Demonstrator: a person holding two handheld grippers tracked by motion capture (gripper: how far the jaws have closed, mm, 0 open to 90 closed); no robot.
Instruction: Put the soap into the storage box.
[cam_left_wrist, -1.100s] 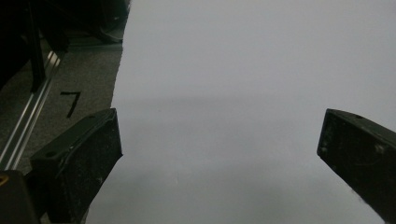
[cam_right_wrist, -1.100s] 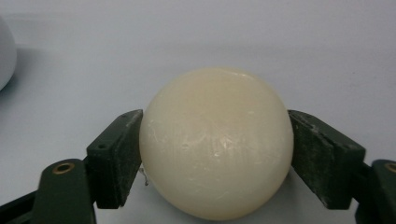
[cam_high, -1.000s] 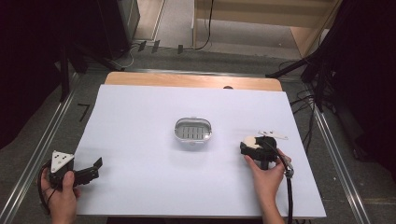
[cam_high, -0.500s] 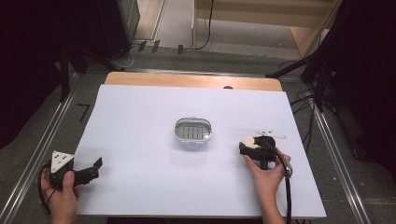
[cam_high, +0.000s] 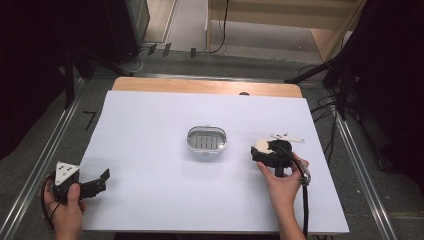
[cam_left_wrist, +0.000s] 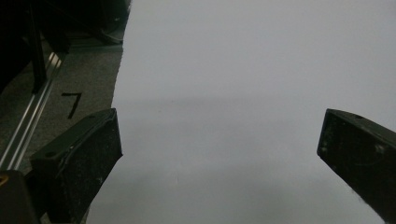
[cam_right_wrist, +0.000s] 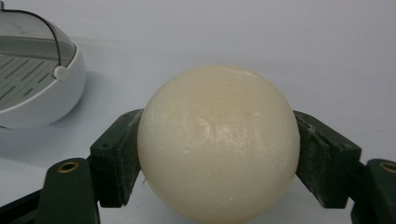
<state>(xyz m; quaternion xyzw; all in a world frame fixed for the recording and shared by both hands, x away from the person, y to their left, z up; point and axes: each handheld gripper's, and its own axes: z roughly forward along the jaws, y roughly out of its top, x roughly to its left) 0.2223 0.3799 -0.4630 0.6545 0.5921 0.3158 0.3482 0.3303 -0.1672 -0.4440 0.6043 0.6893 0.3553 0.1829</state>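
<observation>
A round cream-white bar of soap (cam_right_wrist: 218, 144) sits clamped between the two black jaws of my right gripper (cam_high: 264, 150), right of the table's middle. Its pale top (cam_high: 261, 144) peeks out past the gripper in the high view. A white soap dish (cam_high: 207, 139) with a grey slatted inside stands at the middle of the table, left of the soap; its rim (cam_right_wrist: 32, 70) shows at the upper left of the right gripper view. My left gripper (cam_high: 100, 182) rests at the table's near left corner, open, with bare white surface between its jaws (cam_left_wrist: 219, 154).
The white table sheet (cam_high: 150, 125) covers a wooden top whose far edge (cam_high: 205, 86) is bare. A thin white piece (cam_high: 287, 136) lies just beyond the right gripper. Metal rails (cam_high: 45, 155) run along both sides, with dark stands and cables behind.
</observation>
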